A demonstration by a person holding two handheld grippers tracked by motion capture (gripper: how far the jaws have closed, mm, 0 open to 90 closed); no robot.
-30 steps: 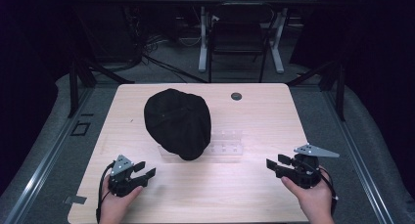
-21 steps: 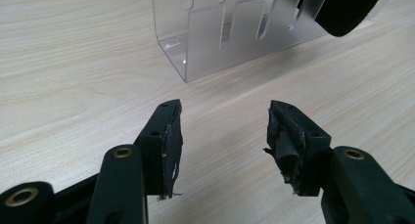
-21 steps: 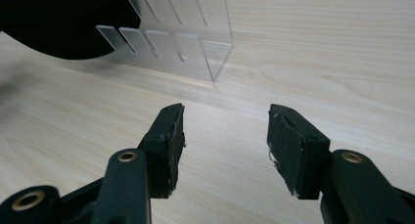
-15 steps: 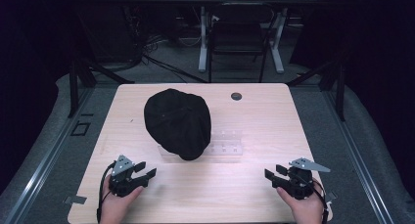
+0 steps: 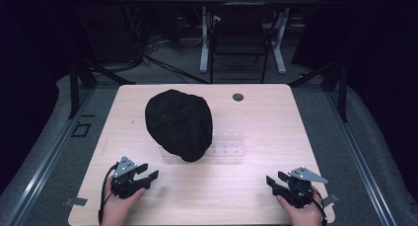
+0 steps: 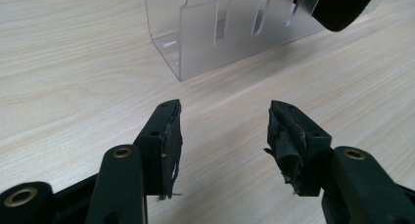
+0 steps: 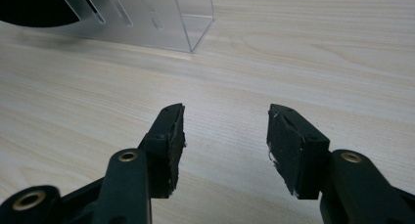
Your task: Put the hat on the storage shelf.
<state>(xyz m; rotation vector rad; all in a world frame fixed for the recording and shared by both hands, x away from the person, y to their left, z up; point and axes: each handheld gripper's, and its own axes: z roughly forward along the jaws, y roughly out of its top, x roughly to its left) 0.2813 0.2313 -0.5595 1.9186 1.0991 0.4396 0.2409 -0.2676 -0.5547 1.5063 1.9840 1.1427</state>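
A black cap [image 5: 178, 124] lies draped over a clear acrylic stand [image 5: 227, 147] in the middle of the light wooden table [image 5: 256, 112]. The stand's slotted wall [image 6: 220, 33] rises ahead of my left gripper [image 6: 222, 131], with the cap's edge [image 6: 342, 6] at the upper right. My left gripper [image 5: 148, 175] rests open near the front left of the table, empty. My right gripper [image 5: 276, 179] rests open near the front right, also empty [image 7: 225, 133]. The stand's corner [image 7: 186, 18] and the cap [image 7: 34, 9] lie beyond it.
A small dark round disc [image 5: 238, 96] sits in the tabletop near the far edge. Behind the table stand a chair [image 5: 240, 36] and another desk's white legs [image 5: 281, 38]. Bare wood surrounds both grippers.
My right gripper has drawn back toward the table's front edge and sits lower. The left gripper, cap and stand have not moved.
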